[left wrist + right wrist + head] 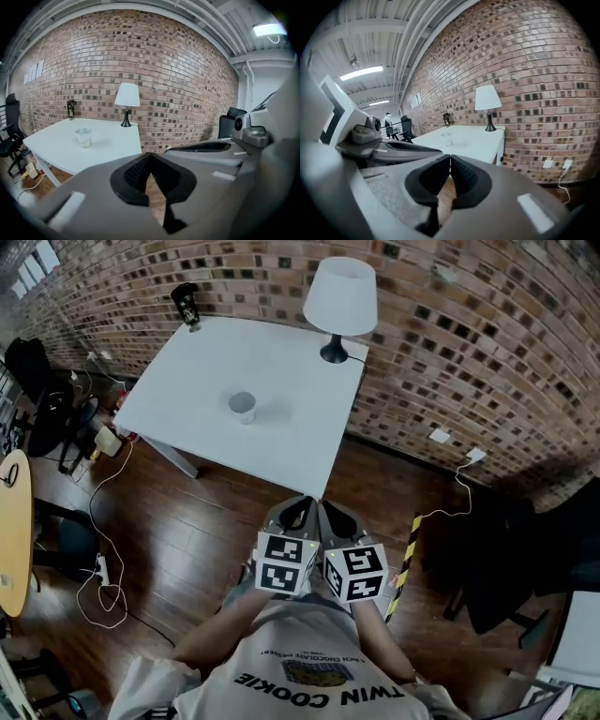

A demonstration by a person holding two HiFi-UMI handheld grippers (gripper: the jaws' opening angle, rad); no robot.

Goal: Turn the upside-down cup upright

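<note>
So the cup (243,407) is sitting near the middle of the white table (281,442), well apart from both grippers, and nothing is touching it. The person is standing back from the table's near corner with both grippers held close to the chest, side by side.

The left gripper (300,509) has its jaws closed together with nothing in between. Same deal for the right gripper (330,513), pinched shut and empty.

As for progress, it's honestly hard to call. From the head view and the left gripper view the cup looks a bit wider at the top than at the bottom, with what seems like an open rim facing up. If that's right, the flip may already be done and there's nothing left. It's small in every view though, so don't take that as certain. If it's actually mouth-down, then the whole job is ahead: walk up, open a gripper, grab it, turn it over.

Count-wise:
- one cup
- one white table
- one lamp (339,296) at the far edge
- one small dark thing (186,304) on the far corner (can't tell what it is)
- two grippers
</note>
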